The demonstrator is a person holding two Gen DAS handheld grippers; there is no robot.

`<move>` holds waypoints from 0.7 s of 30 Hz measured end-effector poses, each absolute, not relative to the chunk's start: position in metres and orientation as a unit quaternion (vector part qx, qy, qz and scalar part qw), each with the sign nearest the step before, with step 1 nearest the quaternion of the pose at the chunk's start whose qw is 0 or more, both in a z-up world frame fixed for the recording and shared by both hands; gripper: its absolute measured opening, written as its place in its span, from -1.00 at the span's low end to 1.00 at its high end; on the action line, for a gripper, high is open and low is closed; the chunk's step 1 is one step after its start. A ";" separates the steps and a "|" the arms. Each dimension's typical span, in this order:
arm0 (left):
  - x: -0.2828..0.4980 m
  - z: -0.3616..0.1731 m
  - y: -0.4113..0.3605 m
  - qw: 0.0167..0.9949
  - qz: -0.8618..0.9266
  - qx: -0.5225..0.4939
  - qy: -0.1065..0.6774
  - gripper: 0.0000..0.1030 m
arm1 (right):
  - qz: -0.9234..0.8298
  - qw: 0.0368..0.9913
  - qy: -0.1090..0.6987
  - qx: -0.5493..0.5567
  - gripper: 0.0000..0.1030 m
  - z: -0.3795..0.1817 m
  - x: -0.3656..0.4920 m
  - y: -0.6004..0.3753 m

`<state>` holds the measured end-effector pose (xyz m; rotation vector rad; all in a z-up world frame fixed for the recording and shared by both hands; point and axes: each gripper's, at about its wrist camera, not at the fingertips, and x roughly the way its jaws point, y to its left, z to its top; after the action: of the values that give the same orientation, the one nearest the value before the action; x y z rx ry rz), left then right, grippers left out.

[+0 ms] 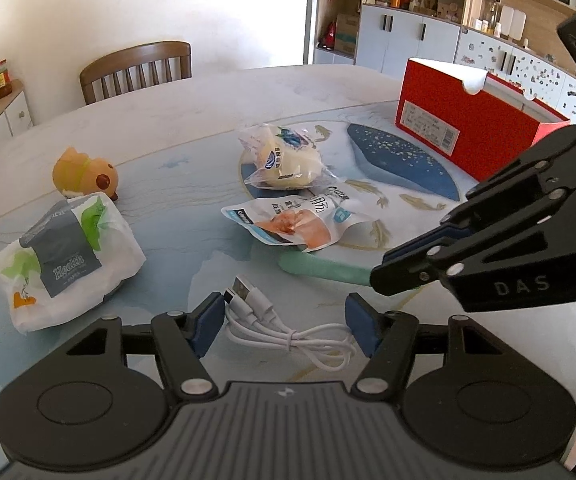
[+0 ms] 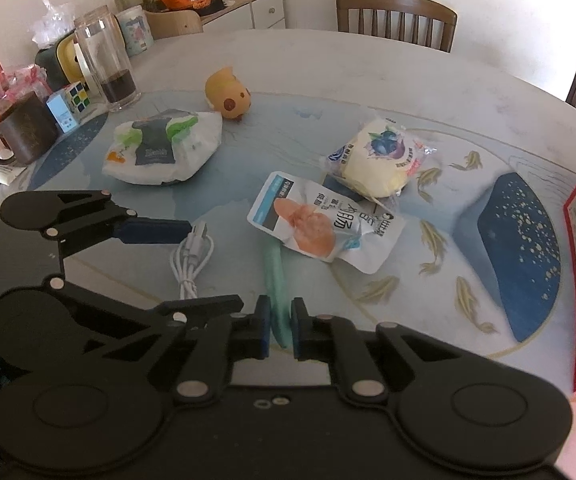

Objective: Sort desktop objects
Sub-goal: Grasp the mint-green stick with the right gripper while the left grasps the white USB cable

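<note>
Right wrist view, bottom centre: your right gripper (image 2: 279, 330) jaws pinch the mint-green strip (image 2: 274, 276); left gripper (image 1: 284, 326) jaws spread around the white USB cable (image 1: 284, 326). Next, carry the strip to the red box (image 1: 476, 128).

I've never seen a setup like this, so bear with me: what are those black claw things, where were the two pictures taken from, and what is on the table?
Each black claw is a handheld gripper with a camera looking out along its two fingers, so each picture is one gripper's own view.

In the left camera's view, the left gripper is open, its blue pads on either side of a coiled white USB cable without pressing it.

In the right camera's view, the right gripper is shut on a thin mint-green strip.

Also on the table: a tissue pack, a small orange toy, a wrapped bun, a sausage snack packet, and a red box.
</note>
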<state>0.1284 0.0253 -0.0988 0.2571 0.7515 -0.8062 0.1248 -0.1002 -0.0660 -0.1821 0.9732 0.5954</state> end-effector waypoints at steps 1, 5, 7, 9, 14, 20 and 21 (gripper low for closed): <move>0.128 -0.098 0.025 0.844 -0.383 0.120 0.357 0.28 | 0.280 0.839 0.459 -0.084 -0.82 -0.065 0.124 -0.102; 0.126 -0.093 0.027 0.843 -0.383 0.110 0.361 0.28 | 0.275 0.843 0.455 -0.075 -0.83 -0.056 0.120 -0.111; 0.125 -0.090 0.028 0.841 -0.384 0.103 0.366 0.28 | 0.275 0.846 0.453 -0.069 -0.83 -0.051 0.117 -0.116; 0.123 -0.087 0.027 0.841 -0.386 0.102 0.366 0.28 | 0.270 0.849 0.449 -0.063 -0.83 -0.045 0.114 -0.122; 0.121 -0.079 0.023 0.840 -0.391 0.097 0.363 0.28 | 0.255 0.858 0.443 -0.051 -0.84 -0.036 0.111 -0.137; 0.119 -0.070 0.015 0.835 -0.402 0.091 0.364 0.27 | 0.236 0.870 0.430 -0.041 -0.87 -0.023 0.108 -0.154; 0.119 -0.068 0.013 0.832 -0.406 0.091 0.367 0.27 | 0.234 0.872 0.428 -0.039 -0.87 -0.021 0.108 -0.158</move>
<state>0.1191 0.0125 -0.0679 0.1929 0.7774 -0.8599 0.1076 -0.1576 -0.0209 -0.0822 0.8952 0.4890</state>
